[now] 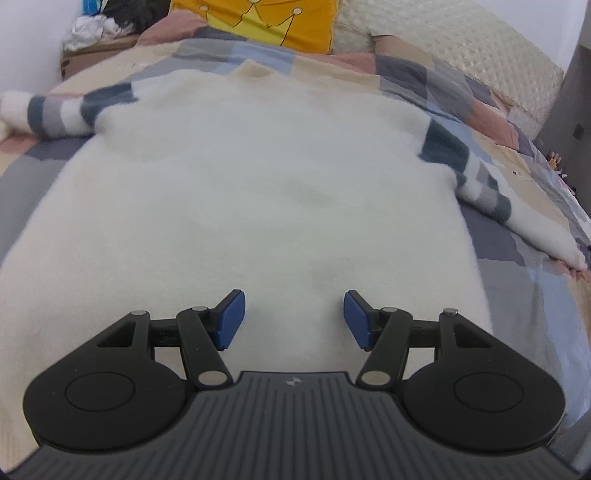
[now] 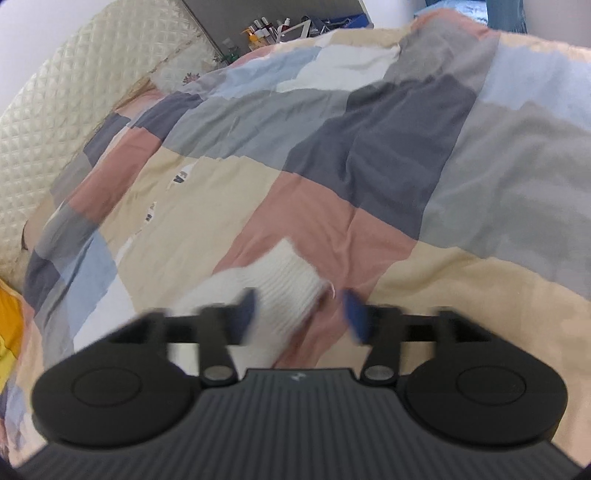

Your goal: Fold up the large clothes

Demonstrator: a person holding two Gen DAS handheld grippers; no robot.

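A large fluffy white sweater (image 1: 251,192) lies spread flat on the bed in the left wrist view, its blue, grey and white striped sleeves stretched out to the left (image 1: 62,110) and to the right (image 1: 476,173). My left gripper (image 1: 294,317) hovers over the sweater's lower part, open, with nothing between its blue pads. In the right wrist view a white ribbed sleeve cuff (image 2: 284,288) rests on the quilt. My right gripper (image 2: 300,314) is blurred and open, and the cuff lies between its fingers, nearer the left pad (image 2: 246,314), without being pinched.
A patchwork quilt (image 2: 332,155) of pink, beige, grey and blue squares covers the bed. A yellow pillow (image 1: 258,18) and a cream quilted headboard (image 1: 461,48) stand at the far end. Bottles crowd a shelf (image 2: 262,31) beyond the bed.
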